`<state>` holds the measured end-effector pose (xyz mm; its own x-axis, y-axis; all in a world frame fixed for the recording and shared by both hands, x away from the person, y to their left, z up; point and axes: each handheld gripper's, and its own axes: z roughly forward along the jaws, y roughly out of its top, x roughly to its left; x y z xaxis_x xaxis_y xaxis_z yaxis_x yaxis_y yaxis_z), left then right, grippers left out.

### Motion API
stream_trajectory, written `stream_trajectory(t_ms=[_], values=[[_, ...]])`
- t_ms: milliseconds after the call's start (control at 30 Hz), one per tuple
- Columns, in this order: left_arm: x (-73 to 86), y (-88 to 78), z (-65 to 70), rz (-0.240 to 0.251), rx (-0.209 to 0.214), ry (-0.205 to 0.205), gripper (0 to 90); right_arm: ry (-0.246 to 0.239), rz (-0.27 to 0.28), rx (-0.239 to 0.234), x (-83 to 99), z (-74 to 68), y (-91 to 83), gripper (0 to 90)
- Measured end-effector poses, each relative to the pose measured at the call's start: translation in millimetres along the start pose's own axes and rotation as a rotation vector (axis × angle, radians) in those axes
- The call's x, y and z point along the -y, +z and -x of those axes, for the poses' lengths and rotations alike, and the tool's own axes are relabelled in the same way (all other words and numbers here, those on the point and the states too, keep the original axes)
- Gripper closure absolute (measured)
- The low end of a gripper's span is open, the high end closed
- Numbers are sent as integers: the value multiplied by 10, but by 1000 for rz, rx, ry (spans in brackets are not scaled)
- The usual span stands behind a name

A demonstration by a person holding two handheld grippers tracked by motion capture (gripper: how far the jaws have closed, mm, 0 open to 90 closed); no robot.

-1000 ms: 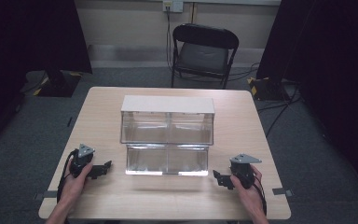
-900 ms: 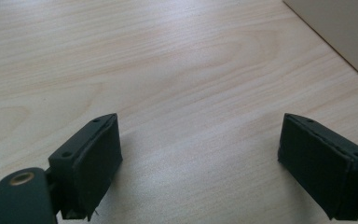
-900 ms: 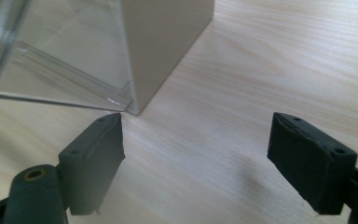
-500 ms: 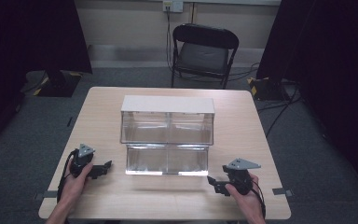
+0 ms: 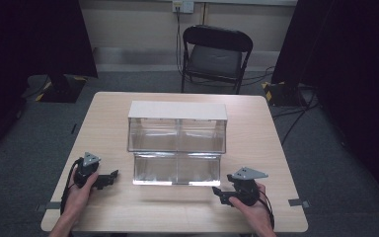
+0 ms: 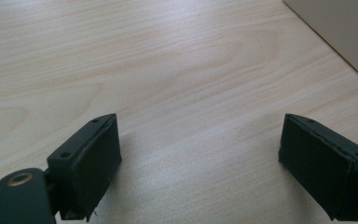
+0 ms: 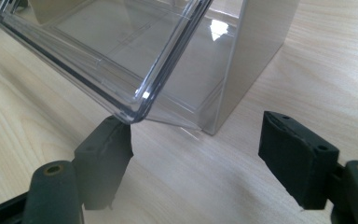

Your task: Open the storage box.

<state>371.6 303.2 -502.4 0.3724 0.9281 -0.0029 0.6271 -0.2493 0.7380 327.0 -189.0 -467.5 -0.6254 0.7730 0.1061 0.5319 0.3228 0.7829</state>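
Right gripper view, clear drawer seemingly over open tongs

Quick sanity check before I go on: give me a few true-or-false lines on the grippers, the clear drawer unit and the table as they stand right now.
1. The left gripper has its fingers apart with nothing between them. True.
2. The right gripper is shut on the clear drawer unit. False: its fingers stand open, near the unit's front corner.
3. The drawer unit has two tiers. True.
4. A folding chair stands beyond the table. True.
5. The drawers hold red blocks. False: they look empty.
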Motion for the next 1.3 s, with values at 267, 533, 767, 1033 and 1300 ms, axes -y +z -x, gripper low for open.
stream_trajectory(t_ms=[267, 533, 767, 1033, 1300], values=[[0, 0, 0, 0, 0, 0, 121, 10, 9, 7, -15, -7, 1, 256], [-4, 6, 5, -1, 1, -3, 115, 9, 23, -18, -37, -40, 15, 252], [-4, 6, 5, -2, 1, -3, 115, 13, 39, -46, -52, -56, 17, 238], [-4, 6, 5, -1, 1, -3, 115, 4, 49, -51, -59, -72, 10, 238], [-4, 6, 5, -2, 1, -3, 115, -6, 60, -64, -63, -87, -4, 238]])
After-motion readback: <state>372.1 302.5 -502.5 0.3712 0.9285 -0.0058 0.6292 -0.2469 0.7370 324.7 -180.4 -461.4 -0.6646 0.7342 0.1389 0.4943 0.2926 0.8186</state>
